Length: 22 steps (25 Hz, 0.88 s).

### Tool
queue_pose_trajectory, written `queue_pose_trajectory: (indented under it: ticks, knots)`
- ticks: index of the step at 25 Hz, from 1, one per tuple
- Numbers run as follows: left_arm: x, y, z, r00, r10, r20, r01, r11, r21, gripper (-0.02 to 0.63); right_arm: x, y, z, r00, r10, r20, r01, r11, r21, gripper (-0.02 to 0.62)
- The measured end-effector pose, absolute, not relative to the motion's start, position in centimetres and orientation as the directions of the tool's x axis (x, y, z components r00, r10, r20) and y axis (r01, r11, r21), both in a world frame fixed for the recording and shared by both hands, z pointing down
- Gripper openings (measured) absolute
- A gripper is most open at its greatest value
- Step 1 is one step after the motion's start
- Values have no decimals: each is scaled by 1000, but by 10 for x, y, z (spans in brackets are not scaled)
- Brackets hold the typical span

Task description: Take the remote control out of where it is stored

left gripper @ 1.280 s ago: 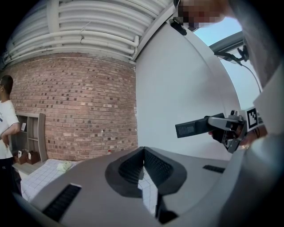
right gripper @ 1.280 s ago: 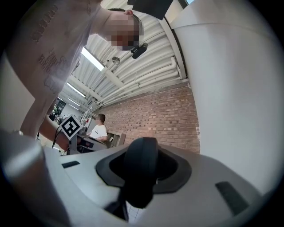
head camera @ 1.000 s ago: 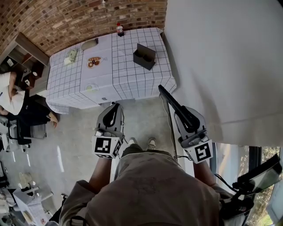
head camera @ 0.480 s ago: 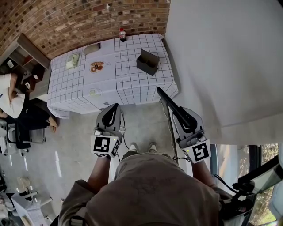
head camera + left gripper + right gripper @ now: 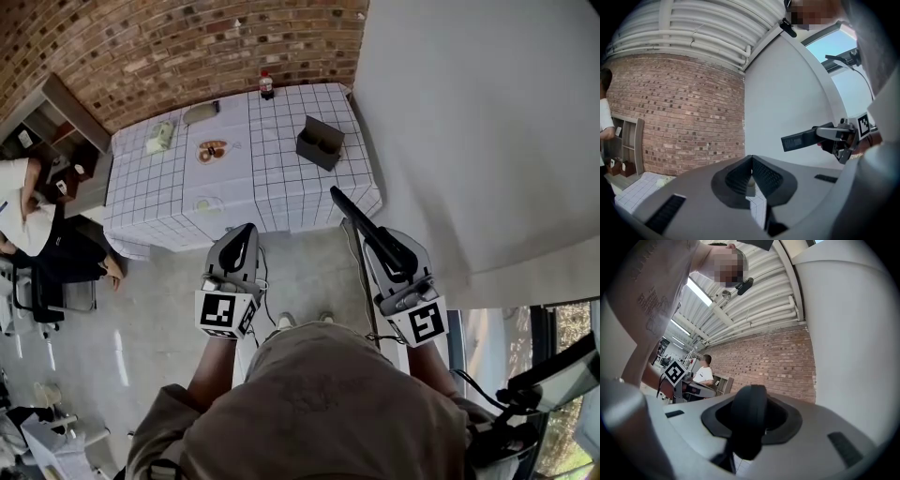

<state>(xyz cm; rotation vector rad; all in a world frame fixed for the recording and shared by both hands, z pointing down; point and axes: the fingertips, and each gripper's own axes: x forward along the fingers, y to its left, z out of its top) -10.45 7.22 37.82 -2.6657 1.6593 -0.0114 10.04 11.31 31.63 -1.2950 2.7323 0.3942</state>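
The black remote control (image 5: 358, 221) is a long slim bar that sticks forward out of my right gripper (image 5: 397, 257), whose jaws are shut on its rear end. In the right gripper view the remote (image 5: 749, 420) fills the gap between the jaws. From the left gripper view it shows as a dark bar (image 5: 800, 139) held in mid-air before the white wall. My left gripper (image 5: 244, 232) hangs at the same height over the floor, shut and holding nothing, its pads meeting in a point (image 5: 751, 161). The black open-topped holder (image 5: 320, 142) stands on the table's right side, well ahead of both grippers.
The table (image 5: 281, 187) has a white checked cloth and stands against the brick wall (image 5: 187, 47). On it are a bottle (image 5: 266, 85), a plate of food (image 5: 212, 150) and small items. A white wall (image 5: 478, 122) runs along the right. A seated person (image 5: 23, 211) is far left.
The table has slid farther up and away in the head view, as the person steps back from it. Both grippers keep their places and grips.
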Motion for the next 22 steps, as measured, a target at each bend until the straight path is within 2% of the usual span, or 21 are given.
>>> queue_pose_trajectory:
  ticks: [11, 22]
  knots:
    - [-129, 71, 391, 462, -886, 42, -887, -462, 2, 12, 70, 118, 311, -625, -748, -225, -780, 589, 210, 115]
    - [-130, 67, 404, 483, -872, 77, -875, -484, 6, 11, 58, 114, 329, -623, -759, -191, -782, 591, 201, 115]
